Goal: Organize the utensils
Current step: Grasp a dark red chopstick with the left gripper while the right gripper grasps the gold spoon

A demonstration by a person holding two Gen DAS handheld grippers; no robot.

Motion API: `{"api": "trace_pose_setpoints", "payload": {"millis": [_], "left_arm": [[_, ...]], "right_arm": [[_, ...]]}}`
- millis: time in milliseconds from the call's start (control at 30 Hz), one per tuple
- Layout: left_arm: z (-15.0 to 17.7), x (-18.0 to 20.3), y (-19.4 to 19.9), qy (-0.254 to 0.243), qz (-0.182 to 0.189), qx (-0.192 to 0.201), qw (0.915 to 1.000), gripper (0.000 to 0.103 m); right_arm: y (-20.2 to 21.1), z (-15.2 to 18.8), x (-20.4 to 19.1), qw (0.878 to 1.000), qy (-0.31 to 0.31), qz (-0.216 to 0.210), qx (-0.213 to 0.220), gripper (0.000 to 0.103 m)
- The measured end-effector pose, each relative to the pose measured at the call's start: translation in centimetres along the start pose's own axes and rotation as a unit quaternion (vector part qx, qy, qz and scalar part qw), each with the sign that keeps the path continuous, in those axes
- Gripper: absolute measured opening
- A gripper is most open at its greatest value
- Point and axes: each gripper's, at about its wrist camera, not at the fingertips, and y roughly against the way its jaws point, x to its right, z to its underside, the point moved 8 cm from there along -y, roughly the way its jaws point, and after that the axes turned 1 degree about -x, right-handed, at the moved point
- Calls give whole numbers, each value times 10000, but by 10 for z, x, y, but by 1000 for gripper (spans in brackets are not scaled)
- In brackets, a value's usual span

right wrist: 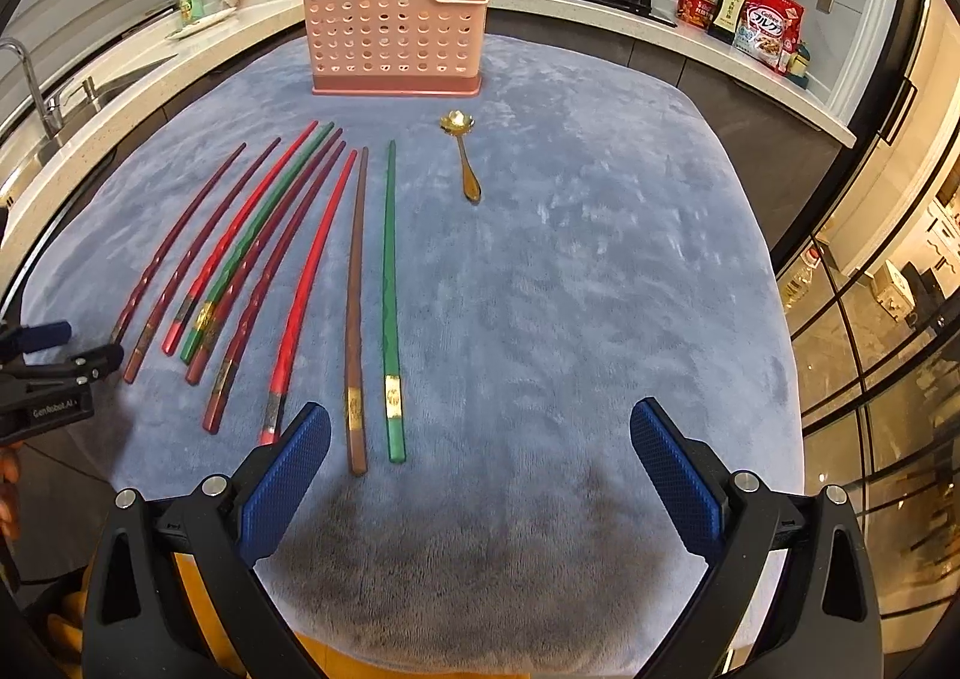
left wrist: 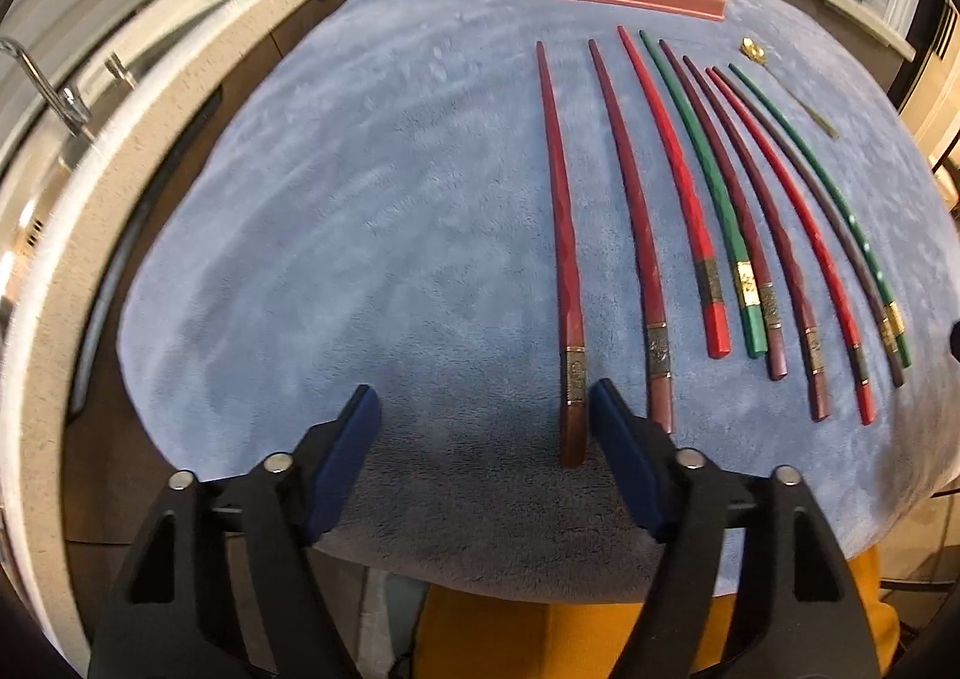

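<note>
We count nine slender lacquered chopsticks [right wrist: 354, 319], one gold spoon [right wrist: 465, 151] and a perforated pink plastic holder [right wrist: 396, 31] on the plush desk [right wrist: 600, 289]; our left gripper [left wrist: 483, 415] and right gripper [right wrist: 480, 433] gape wide, empty.

Ahead of the right gripper [right wrist: 480, 439], whose jaws stand wide apart, bare cloth [right wrist: 570, 289] runs unobstructed to the spoon [right wrist: 465, 151] and the holder [right wrist: 396, 34] beyond it. To its left, chopsticks [right wrist: 354, 307] fan across the cloth. The left gripper [left wrist: 483, 415] hangs open over the leftmost chopstick [left wrist: 564, 259]; leftward lies only cloth.
</note>
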Motion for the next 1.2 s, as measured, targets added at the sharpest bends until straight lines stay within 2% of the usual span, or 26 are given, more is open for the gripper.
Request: {"api": "trace_pose_setpoints", "payload": {"millis": [67, 133, 167, 233, 267, 333, 433, 600, 633, 667, 800, 867, 1100, 1200], "left_arm": [[-2, 1, 0, -28, 89, 8, 10000, 59], [-3, 4, 1, -69, 169, 7, 9998, 45], [-4, 6, 1, -79, 249, 3, 9997, 42], [-7, 10, 2, -89, 358, -10, 9993, 25], [-8, 12, 2, -90, 409, -23, 9991, 22], [-10, 14, 0, -89, 502, -48, 9987, 11], [-12, 13, -2, -80, 568, -74, 9983, 8], [-14, 12, -3, -44, 622, -107, 9980, 8], [-15, 12, -4, -41, 626, -109, 9980, 9], [-16, 12, -4, -49, 622, -108, 9980, 9], [-17, 12, -5, -66, 628, -93, 9980, 9], [-17, 12, -6, -61, 643, -90, 9979, 9], [-19, 12, -7, -87, 646, -44, 9979, 9], [-19, 13, -6, -107, 631, -14, 9980, 9]], "right_arm": [[-4, -9, 0, 10000, -9, -67, 74, 90], [-10, -18, 0, 9999, -8, -114, 115, 84], [-14, -25, 1, 9998, -25, -154, 148, 81], [-24, -39, 4, 9995, -106, -242, 187, 77], [-28, -45, 5, 9993, -143, -282, 181, 73], [-40, -60, 8, 9985, -266, -450, 177, 66], [-57, -79, 10, 9968, -413, -668, 139, 49], [-96, -109, 8, 9932, -666, -951, -14, 38], [-103, -113, 7, 9928, -682, -981, -58, 33], [-108, -115, 6, 9926, -688, -997, -93, 27], [-127, -118, 5, 9918, -738, -1015, -221, 19], [-134, -117, 4, 9906, -787, -1084, -292, 12], [-132, -108, 3, 9902, -795, -1125, -228, 10], [-127, -100, 2, 9897, -796, -1164, -232, 4]]}}
